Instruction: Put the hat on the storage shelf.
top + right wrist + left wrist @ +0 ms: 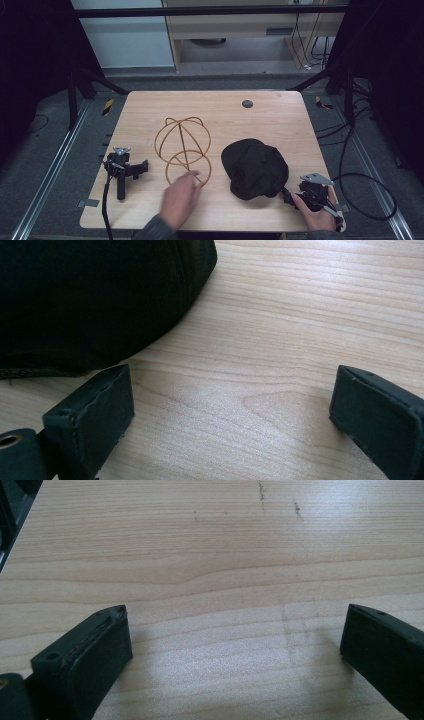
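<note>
High view showed the left hand [178, 199] touching the wire frame [183, 148] mid-table, its left gripper [125, 169] lying apart, jaws wide and empty. The right gripper [292, 197] — jaws spread, gripping nothing — sat just beside the black cap [255, 168].

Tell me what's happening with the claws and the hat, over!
Left claw open, lying loose on table. Right claw open beside black hat. Bare hand on wire stand.
</note>
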`<action>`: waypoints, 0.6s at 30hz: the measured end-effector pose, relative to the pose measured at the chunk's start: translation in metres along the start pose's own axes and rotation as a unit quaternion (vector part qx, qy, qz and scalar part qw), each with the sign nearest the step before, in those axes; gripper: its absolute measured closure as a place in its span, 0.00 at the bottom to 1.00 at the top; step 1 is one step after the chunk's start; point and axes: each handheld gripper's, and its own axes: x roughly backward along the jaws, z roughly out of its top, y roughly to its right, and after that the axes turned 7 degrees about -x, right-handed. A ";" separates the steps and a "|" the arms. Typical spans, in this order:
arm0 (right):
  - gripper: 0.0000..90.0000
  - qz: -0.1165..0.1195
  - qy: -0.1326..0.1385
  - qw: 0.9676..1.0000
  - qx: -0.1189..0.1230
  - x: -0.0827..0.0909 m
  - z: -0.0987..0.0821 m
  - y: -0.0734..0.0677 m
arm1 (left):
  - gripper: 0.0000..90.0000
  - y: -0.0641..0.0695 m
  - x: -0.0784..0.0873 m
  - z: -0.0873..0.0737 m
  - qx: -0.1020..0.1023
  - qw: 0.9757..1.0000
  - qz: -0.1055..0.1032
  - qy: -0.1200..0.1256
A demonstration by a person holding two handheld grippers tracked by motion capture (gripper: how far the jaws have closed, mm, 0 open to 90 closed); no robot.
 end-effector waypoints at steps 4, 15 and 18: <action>0.04 -0.003 -0.003 1.000 -0.005 -0.001 0.001 -0.002 | 0.00 0.000 0.000 0.000 0.000 1.000 0.000 0.000; 0.10 0.024 -0.021 0.999 -0.005 0.000 0.009 -0.002 | 0.00 -0.003 0.001 -0.001 -0.008 1.000 -0.009 0.002; 0.09 0.035 -0.020 0.999 -0.001 0.011 0.013 -0.001 | 0.00 -0.003 0.001 -0.001 -0.007 1.000 -0.008 0.002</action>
